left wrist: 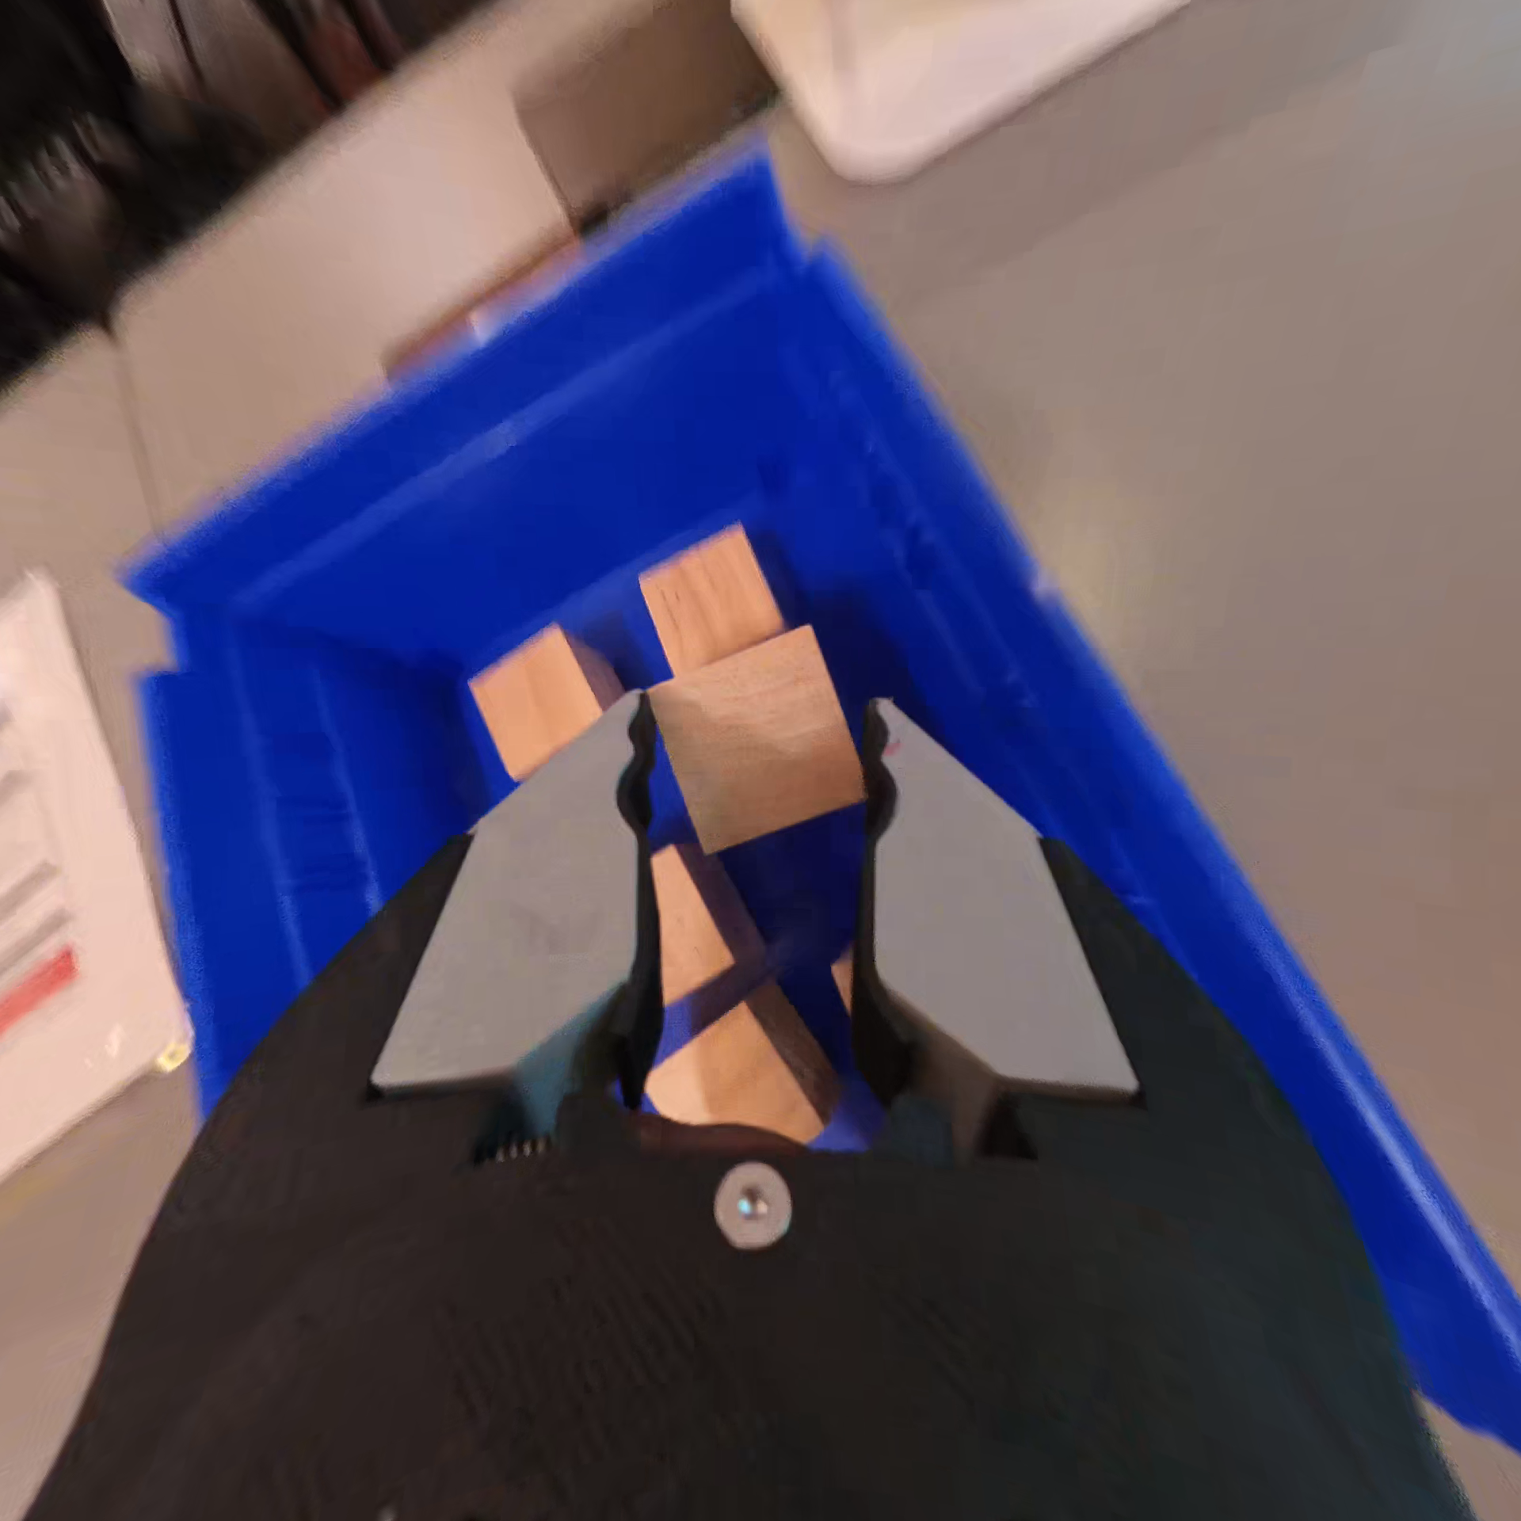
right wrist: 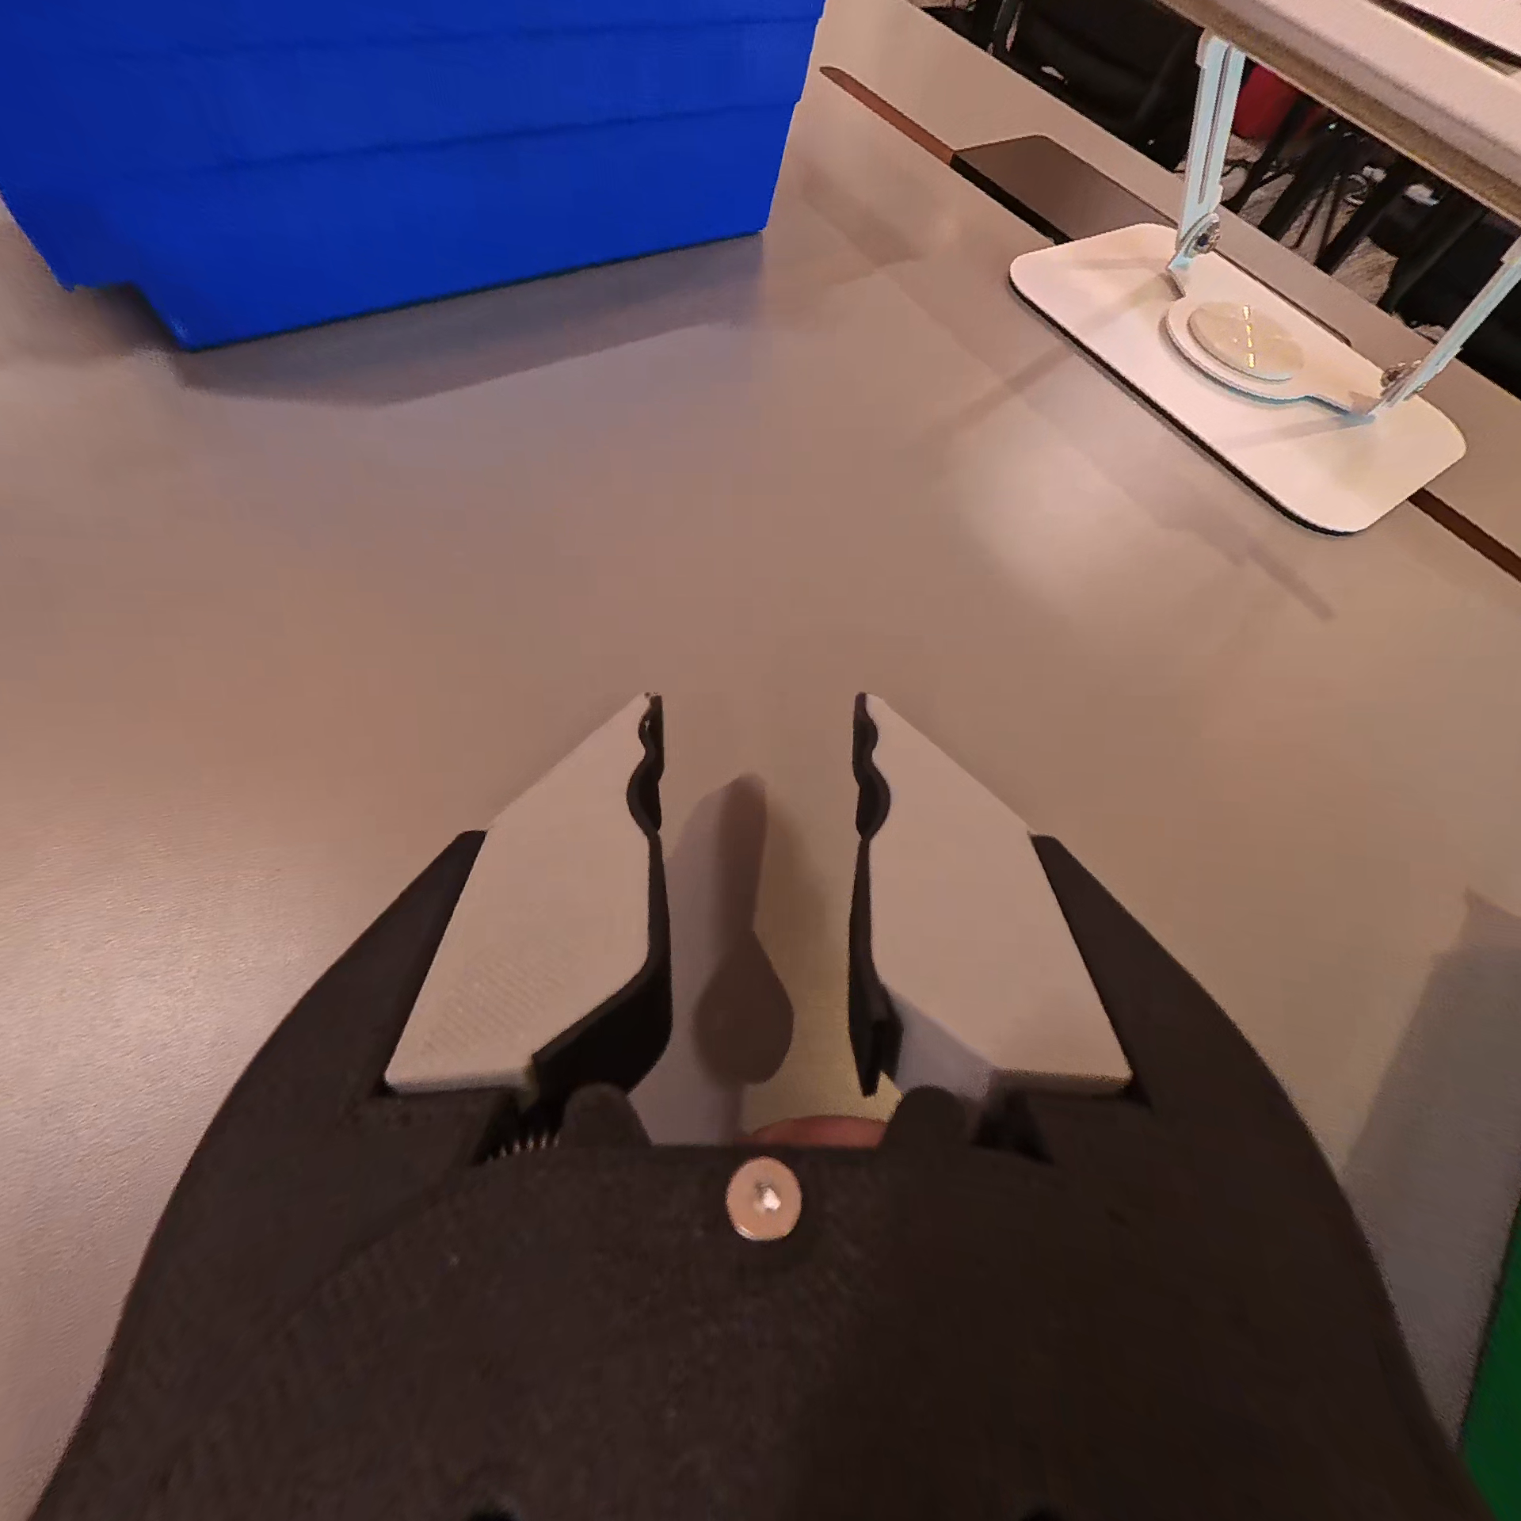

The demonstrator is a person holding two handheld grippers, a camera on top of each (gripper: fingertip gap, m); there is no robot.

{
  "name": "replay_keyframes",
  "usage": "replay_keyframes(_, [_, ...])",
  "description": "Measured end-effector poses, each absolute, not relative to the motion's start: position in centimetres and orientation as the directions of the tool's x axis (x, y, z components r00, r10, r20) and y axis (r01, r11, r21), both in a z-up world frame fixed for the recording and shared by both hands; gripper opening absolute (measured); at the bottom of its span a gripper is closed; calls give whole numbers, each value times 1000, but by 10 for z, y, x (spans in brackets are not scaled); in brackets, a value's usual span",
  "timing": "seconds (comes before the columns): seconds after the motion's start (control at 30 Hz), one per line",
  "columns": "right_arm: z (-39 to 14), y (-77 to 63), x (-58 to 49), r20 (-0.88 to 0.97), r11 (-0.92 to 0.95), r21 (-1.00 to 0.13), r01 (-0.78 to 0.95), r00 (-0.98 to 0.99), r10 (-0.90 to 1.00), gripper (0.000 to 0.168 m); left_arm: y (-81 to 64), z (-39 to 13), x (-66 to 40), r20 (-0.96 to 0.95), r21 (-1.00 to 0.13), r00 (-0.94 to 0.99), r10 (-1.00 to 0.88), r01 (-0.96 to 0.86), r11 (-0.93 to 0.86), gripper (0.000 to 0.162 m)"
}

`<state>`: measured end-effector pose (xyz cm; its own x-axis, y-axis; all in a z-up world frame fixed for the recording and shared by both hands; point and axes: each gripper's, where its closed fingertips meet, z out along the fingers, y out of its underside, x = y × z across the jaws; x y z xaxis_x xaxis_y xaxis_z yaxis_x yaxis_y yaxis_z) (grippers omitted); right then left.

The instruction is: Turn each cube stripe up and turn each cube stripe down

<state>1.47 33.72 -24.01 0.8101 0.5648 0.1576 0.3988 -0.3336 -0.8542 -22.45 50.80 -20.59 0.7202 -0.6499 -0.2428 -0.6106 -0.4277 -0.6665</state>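
My left gripper (left wrist: 757, 709) is over the blue bin (left wrist: 395, 527), shut on a plain wooden cube (left wrist: 761, 745) that is held tilted between the fingertips. This cube looks sharp while the bin is motion-blurred. Below it in the bin lie three more wooden cubes: one at the far left (left wrist: 535, 712), one at the back (left wrist: 708, 593), and one near me with a dark stripe across its top (left wrist: 732, 1016). My right gripper (right wrist: 753, 700) is open and empty, low over the grey table (right wrist: 494, 535). The bin's outer wall shows at the upper left of the right wrist view (right wrist: 395, 165).
A white stand base with a round disc and pale blue struts (right wrist: 1234, 370) sits at the table's far right. A green object (right wrist: 1498, 1317) shows at the right edge. A white sheet with a red patch (left wrist: 49, 864) lies left of the bin. A white object (left wrist: 930, 74) lies beyond it.
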Motion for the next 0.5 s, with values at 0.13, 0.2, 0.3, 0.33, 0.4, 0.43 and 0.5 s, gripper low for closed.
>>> replay_keyframes(0.13, [-234, 330, 2, 51, -343, -878, 335, 776, 629, 43, 474, -113, -184, -333, -876, 629, -702, -482, -16, 49])
replay_keyframes(0.2, [-225, 320, -10, -56, -347, -899, 266, 717, 695, 43, 429, -76, -152, -430, -888, 508, -746, -388, 247, 49])
replay_keyframes(0.3, [-195, 296, -29, -266, -369, -924, 95, 534, 802, 43, 363, -65, -108, -598, -801, 335, -728, -276, 531, 48])
replay_keyframes(0.33, [-184, 289, -31, -333, -390, -920, 32, 460, 823, 43, 342, -70, -94, -642, -767, 269, -718, -239, 596, 48])
replay_keyframes(0.4, [-164, 277, -31, -452, -452, -889, -77, 307, 837, 47, 299, -84, -72, -694, -720, 134, -707, -123, 683, 47])
replay_keyframes(0.43, [-155, 271, -30, -500, -485, -866, -121, 226, 836, 48, 281, -90, -64, -705, -709, 85, -704, -69, 702, 48])
replay_keyframes(0.5, [-140, 262, -27, -562, -541, -821, -184, 85, 823, 51, 258, -99, -54, -710, -703, 33, -703, 11, 711, 48])
